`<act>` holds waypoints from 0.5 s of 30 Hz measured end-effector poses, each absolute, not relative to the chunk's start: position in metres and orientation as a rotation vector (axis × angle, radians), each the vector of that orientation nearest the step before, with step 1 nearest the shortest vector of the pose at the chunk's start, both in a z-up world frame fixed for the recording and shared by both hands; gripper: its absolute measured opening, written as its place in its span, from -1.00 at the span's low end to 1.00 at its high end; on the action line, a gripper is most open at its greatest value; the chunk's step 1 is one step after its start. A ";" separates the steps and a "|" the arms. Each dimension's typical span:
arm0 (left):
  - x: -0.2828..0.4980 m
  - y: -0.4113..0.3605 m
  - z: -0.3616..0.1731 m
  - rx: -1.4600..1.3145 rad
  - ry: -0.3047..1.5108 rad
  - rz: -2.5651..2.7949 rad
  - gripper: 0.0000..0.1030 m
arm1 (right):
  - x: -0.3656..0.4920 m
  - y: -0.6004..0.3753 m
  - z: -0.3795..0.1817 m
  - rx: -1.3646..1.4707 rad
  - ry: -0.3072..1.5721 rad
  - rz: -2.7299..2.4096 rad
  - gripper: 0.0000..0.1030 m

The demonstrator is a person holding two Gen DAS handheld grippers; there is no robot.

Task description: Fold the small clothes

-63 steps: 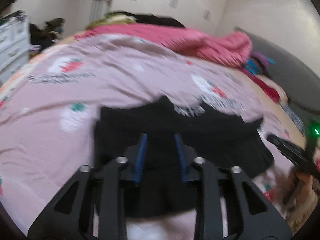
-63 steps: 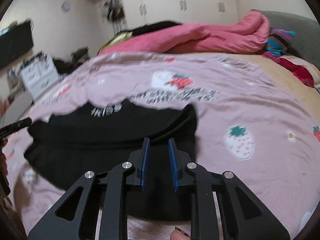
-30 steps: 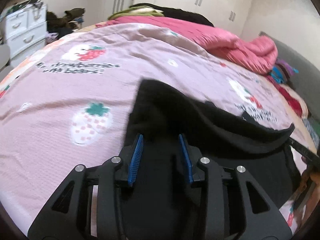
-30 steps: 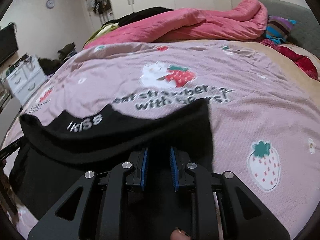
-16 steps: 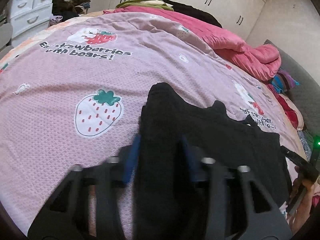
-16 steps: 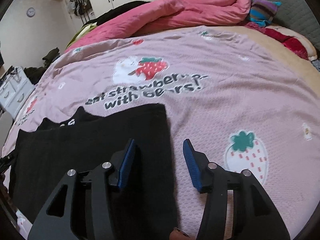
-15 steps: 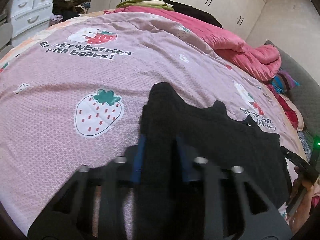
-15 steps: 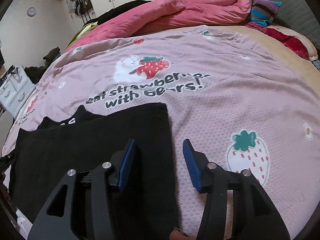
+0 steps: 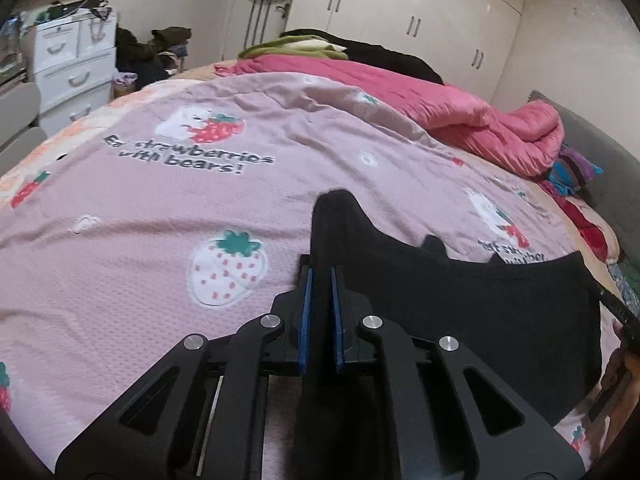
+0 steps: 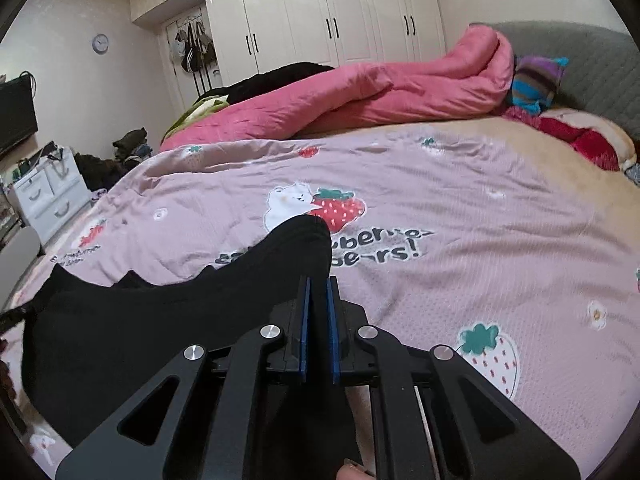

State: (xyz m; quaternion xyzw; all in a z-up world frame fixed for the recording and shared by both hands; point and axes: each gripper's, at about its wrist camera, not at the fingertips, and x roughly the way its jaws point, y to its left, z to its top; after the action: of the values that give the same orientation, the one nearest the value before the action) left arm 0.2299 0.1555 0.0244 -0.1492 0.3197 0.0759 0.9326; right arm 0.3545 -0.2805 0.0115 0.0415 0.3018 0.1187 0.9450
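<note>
Bedroom, white wardrobes along the far wall, bed covered by a pink strawberry-print sheet (image 9: 160,240) with a pink quilt (image 10: 380,92) heaped at the back. Black garment (image 9: 480,312) lies spread on the near part of the sheet. Left tool (image 9: 320,280) is pinching the garment's left corner, cloth bunched between the blue pads and pulled up into a peak above them. Right tool (image 10: 318,284) is pinching the opposite corner the same way, fabric peaking just past the tips. Garment's edge sags between the two grips. White drawer unit (image 9: 72,68) stands off the bed's left side.
</note>
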 end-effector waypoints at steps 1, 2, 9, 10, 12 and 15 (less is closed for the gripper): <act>0.232 0.159 0.021 -0.311 0.665 0.164 -0.94 | 0.358 -0.280 0.006 0.082 0.635 0.231 -0.86; 0.233 0.161 0.018 -0.316 0.672 0.172 -0.98 | 0.361 -0.280 0.002 0.084 0.653 0.223 -0.86; 0.236 0.171 0.006 -0.327 0.715 0.197 -1.00 | 0.370 -0.284 -0.019 0.089 0.741 0.172 -0.84; 0.235 0.170 0.006 -0.324 0.715 0.194 -1.00 | 0.369 -0.283 -0.020 0.082 0.746 0.165 -0.84; 0.234 0.167 0.007 -0.315 0.715 0.190 -1.00 | 0.368 -0.283 -0.021 0.081 0.754 0.155 -0.75; 0.233 0.163 0.009 -0.301 0.713 0.187 -1.00 | 0.366 -0.285 -0.022 0.088 0.768 0.144 -0.60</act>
State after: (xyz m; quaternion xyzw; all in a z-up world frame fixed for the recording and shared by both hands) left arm 0.2327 0.1630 0.0090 -0.1467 0.3473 0.0908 0.9217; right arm 0.3660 -0.2854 -0.0222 0.0429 0.3742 0.0702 0.9237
